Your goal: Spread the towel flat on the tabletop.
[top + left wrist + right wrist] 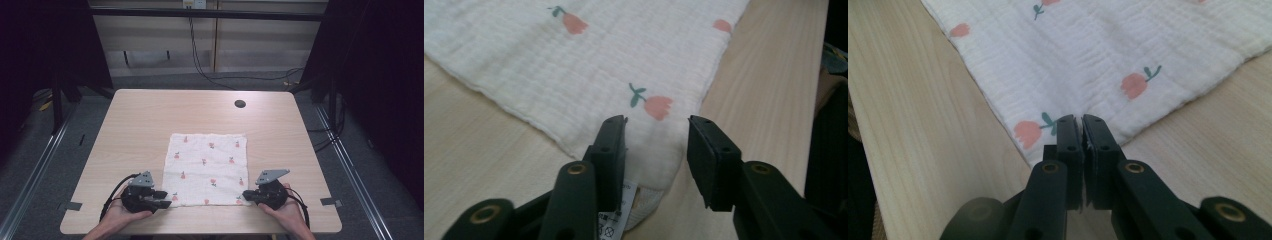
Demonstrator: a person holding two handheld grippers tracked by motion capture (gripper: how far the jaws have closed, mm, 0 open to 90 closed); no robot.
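While right gripper (1082,121) pinches crinkled cloth (207,167) (square, tulip-printed) | left gripper (657,125) apart astride corner

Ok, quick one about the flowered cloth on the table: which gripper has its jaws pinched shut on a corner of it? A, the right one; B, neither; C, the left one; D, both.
A: in the right gripper view the right gripper has its jaws pressed together on a near corner of the cloth, while the left gripper has its jaws apart over the other near corner.
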